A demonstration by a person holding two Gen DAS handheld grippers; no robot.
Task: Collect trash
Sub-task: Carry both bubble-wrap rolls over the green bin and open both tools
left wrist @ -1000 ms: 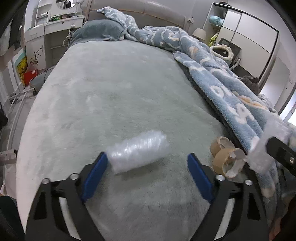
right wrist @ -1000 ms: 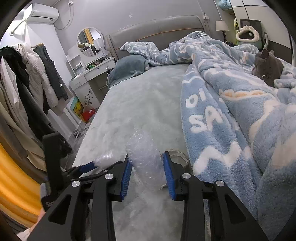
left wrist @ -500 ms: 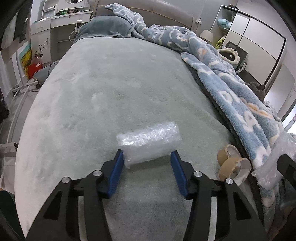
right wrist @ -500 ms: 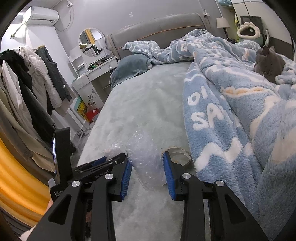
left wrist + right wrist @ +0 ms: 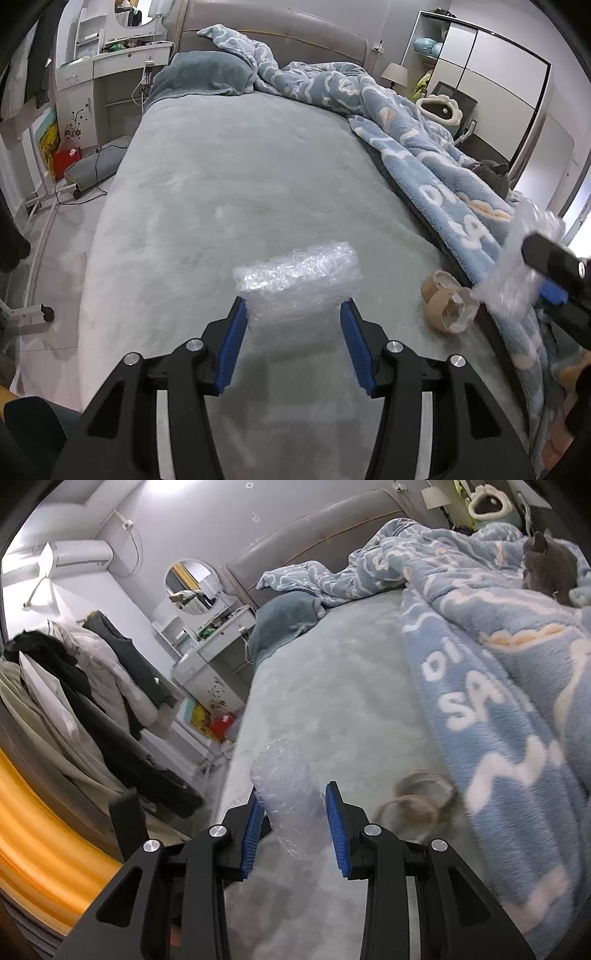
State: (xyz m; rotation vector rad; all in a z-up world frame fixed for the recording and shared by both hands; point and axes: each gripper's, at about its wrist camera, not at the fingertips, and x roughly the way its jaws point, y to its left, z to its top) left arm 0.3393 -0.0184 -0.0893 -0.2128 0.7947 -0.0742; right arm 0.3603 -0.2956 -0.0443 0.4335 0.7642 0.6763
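Bed (image 5: 258,177) fills the frame, blanket (image 5: 424,158) right. My left gripper (image 5: 291,325) clamps a bubble-wrap roll (image 5: 299,277) at center, lifted; right gripper (image 5: 295,819) grips another roll (image 5: 288,797). Tape cores (image 5: 447,302) lower right remain. Pickup step; next needs a bin, none visible.

Bed (image 5: 258,177) (blanket (image 5: 424,155), tape rolls (image 5: 445,302))
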